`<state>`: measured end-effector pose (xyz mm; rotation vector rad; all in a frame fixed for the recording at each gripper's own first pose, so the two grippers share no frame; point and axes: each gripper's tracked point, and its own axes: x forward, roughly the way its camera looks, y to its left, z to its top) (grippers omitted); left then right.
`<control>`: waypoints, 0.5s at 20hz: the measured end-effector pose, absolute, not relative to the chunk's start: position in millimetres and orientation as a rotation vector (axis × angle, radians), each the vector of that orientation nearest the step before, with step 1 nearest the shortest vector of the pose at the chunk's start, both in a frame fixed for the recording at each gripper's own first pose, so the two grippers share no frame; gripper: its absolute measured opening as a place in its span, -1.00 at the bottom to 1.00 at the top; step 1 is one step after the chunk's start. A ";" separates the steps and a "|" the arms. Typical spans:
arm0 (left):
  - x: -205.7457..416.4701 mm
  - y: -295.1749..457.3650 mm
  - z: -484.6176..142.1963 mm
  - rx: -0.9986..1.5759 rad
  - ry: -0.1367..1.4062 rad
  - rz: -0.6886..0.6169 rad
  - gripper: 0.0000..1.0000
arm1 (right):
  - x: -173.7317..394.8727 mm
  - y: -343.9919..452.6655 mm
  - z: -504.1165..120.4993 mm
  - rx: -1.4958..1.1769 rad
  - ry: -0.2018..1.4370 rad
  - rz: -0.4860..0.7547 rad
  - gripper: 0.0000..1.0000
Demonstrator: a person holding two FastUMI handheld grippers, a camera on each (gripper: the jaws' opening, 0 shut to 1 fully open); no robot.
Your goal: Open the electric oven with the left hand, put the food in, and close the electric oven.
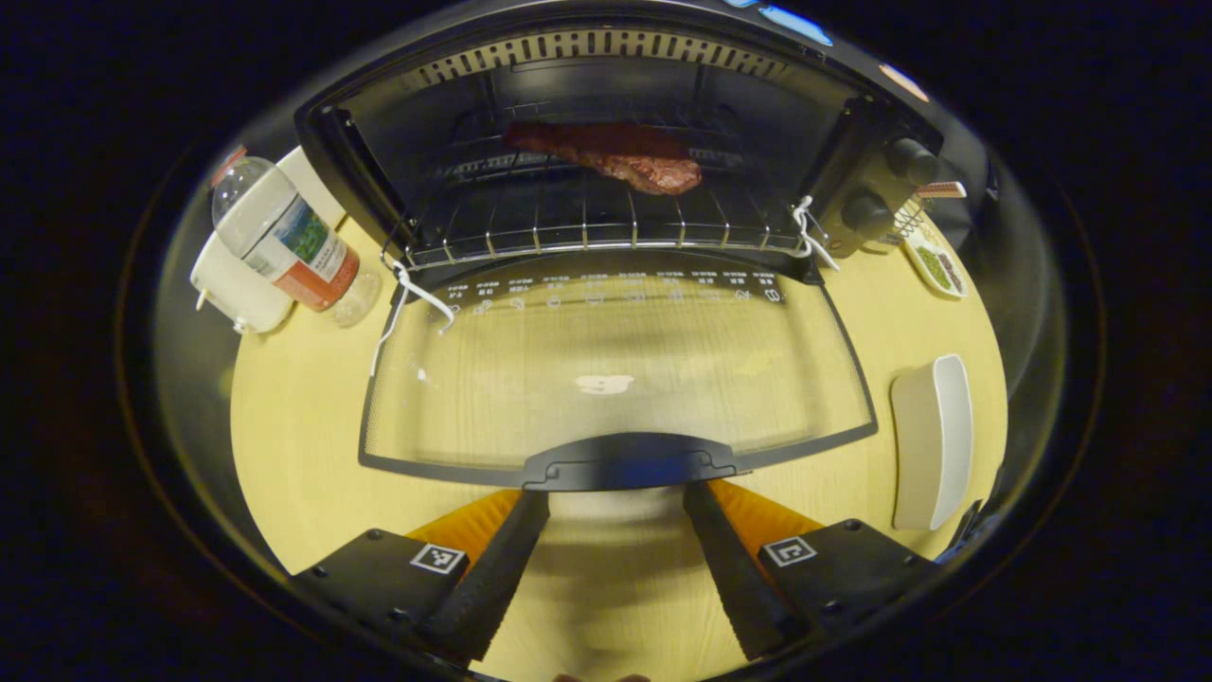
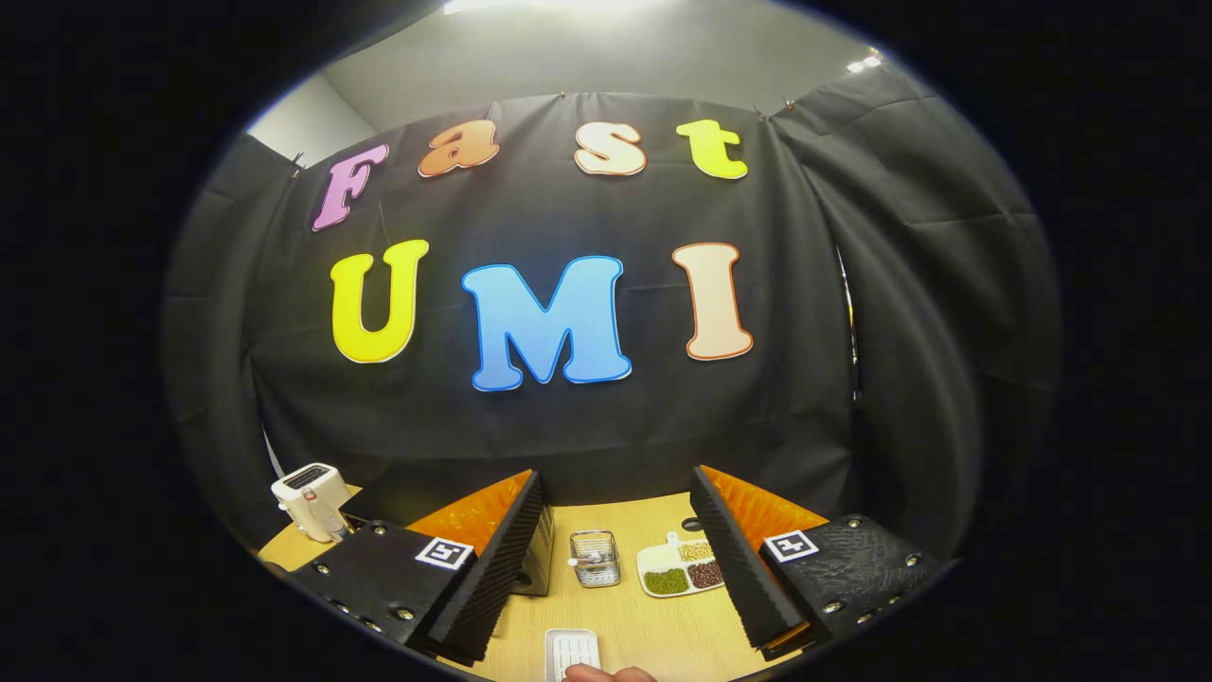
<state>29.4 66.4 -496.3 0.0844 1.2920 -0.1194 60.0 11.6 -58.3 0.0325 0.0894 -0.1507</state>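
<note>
The black electric oven (image 1: 881, 152) stands open, and its glass door (image 1: 615, 374) lies flat toward me. A brown piece of meat (image 1: 615, 156) rests on the wire rack (image 1: 587, 223) inside. My left gripper (image 1: 615, 559) is open just in front of the door's black handle (image 1: 630, 462), a finger at each side below it, with nothing between them. In the right gripper view, my right gripper (image 2: 615, 559) is open and holds nothing, raised above the wooden table (image 2: 663, 625) and facing the booth wall.
A water bottle (image 1: 284, 237) and a white appliance (image 1: 237, 289) stand left of the oven. A white tray (image 1: 933, 440) lies to the right, a dish of beans (image 1: 935, 267) behind it. The right gripper view holds a small wire basket (image 2: 595, 559), a sectioned bean dish (image 2: 684, 568), a white toaster (image 2: 311, 497).
</note>
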 end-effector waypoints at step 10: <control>26.7 64.9 -457.3 0.055 1.221 -0.115 0.84 | 64.0 32.0 -57.2 0.042 0.085 -0.104 0.92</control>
